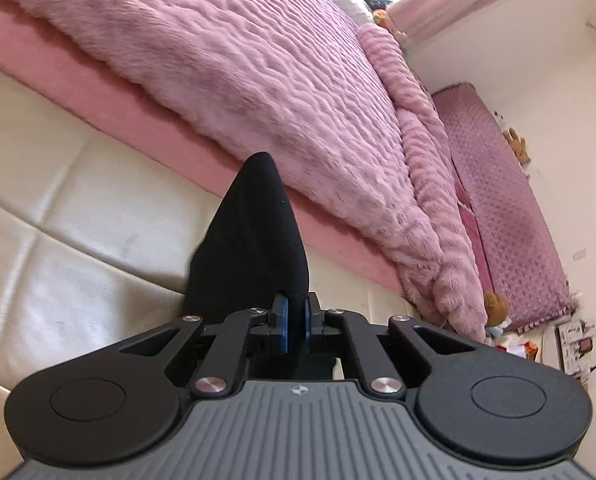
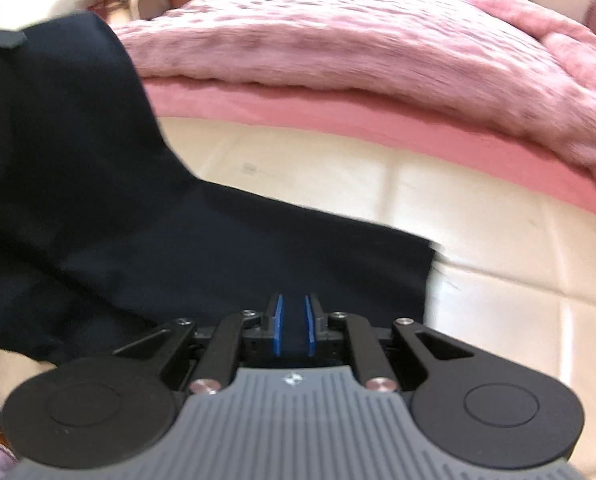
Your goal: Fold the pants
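Left wrist view
Left tongs (image 1: 296,322): jaws drawn narrow, the blue pads (image 1: 284,326) clamped on a fold of the black pants (image 1: 254,236).
Pants, position: the pinched cloth stands up from between the pads as a tapering black peak, ahead of and slightly left of the tongs. Its tip reaches the pink sheet edge (image 1: 110,92) in the picture.
Surface below: a cream quilted mattress (image 1: 58,208), seamed into panels, fills the left and lower part of the view.
Bedding: a fluffy mauve blanket (image 1: 258,72) lies over the pink sheet and hangs down at the right.
Background: a cream wall (image 1: 557,60) at the right, with a purple dotted mat (image 1: 509,200) along the floor and small toys beside it.

Right wrist view
Right tongs (image 2: 294,330): jaws narrow, the blue pads (image 2: 278,330) closed on dark cloth at the near edge of the pants (image 2: 118,220).
Pants, position: the black cloth spreads from the tongs forward and to the left. One portion lies flat on the mattress (image 2: 477,220), ending in a straight edge to the right of the tongs. The left portion rises steeply toward the upper left corner, clear of the mattress.
Left tongs (image 2: 2,38): a black part shows at the top of that raised cloth; jaw state cannot be told from this view.
Bedding: the blanket (image 2: 357,40) and the pink sheet edge (image 2: 298,108) run across the far side.
Image quality: blurred.
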The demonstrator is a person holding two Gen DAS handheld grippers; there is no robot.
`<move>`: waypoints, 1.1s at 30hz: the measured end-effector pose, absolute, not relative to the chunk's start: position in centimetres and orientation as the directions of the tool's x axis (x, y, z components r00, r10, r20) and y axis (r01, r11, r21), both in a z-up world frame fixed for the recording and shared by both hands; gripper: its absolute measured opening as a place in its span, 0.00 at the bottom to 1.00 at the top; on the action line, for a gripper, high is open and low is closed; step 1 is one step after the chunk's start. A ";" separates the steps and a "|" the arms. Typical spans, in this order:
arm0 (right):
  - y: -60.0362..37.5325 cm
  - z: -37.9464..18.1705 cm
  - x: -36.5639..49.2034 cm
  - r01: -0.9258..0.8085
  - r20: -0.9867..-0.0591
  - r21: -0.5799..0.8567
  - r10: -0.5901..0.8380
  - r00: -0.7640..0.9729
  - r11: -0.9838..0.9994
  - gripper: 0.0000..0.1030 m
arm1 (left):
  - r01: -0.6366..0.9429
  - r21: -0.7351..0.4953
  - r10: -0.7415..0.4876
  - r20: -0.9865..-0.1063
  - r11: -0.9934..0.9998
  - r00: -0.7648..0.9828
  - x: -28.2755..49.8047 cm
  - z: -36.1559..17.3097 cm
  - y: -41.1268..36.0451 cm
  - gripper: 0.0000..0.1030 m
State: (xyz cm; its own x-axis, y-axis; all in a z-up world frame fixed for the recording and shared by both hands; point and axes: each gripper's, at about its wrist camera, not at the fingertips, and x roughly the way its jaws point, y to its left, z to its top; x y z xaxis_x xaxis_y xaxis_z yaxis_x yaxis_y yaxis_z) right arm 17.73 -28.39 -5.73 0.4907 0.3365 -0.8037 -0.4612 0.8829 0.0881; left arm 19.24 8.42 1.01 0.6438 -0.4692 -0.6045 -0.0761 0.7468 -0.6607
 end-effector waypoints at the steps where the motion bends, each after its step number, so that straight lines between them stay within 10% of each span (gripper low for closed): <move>1: -29.7 -5.7 17.5 -0.436 -0.808 0.082 0.317 0.498 0.896 0.07 | -0.071 -0.655 -0.470 -0.608 0.752 0.639 19.6 1.1 7.1 0.07; 33: -38.1 -10.5 16.8 -0.231 -0.797 0.346 0.414 0.439 0.910 0.08 | -0.089 -0.494 -0.454 -0.846 0.865 0.280 26.9 -12.9 -13.0 0.18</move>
